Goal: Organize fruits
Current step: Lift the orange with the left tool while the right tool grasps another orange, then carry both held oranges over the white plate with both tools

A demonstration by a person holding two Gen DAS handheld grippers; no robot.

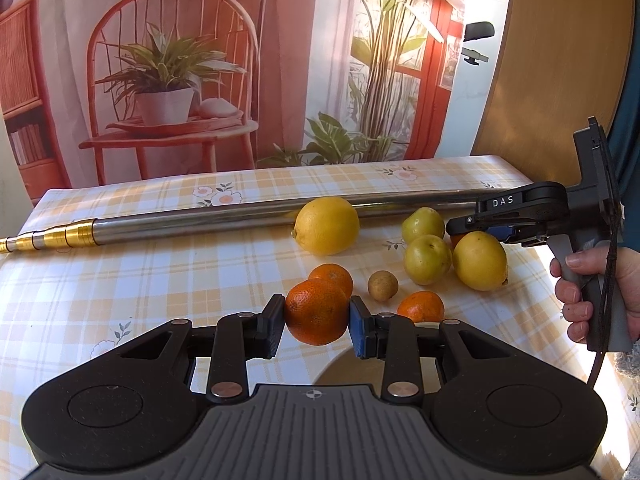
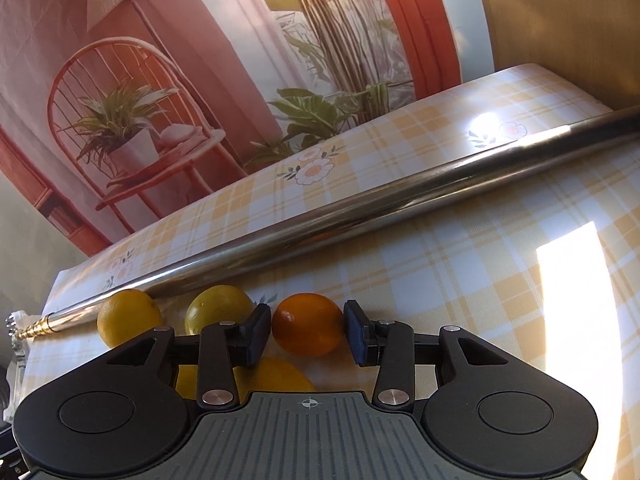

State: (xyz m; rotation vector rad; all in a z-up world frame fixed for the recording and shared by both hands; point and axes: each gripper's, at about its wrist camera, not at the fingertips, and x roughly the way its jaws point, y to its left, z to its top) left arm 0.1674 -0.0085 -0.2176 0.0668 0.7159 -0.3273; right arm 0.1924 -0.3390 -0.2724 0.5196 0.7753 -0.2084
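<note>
Sorting the oranges, one per gripper.
My left gripper clamps an orange; my right gripper straddles another orange, unclosed; next I squeeze.

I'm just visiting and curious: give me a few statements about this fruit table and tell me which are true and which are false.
1. The left gripper is clamped on a round orange tangerine. True.
2. The right gripper has an orange fruit between its fingers with gaps on both sides. True.
3. A long shiny metal pole lies across the yellow plaid tablecloth behind the fruit. True.
4. The fruit sits in a wicker basket. False: it lies loose on the tablecloth.
5. The small round brown fruit is held by a gripper. False: it lies on the cloth, untouched.
</note>
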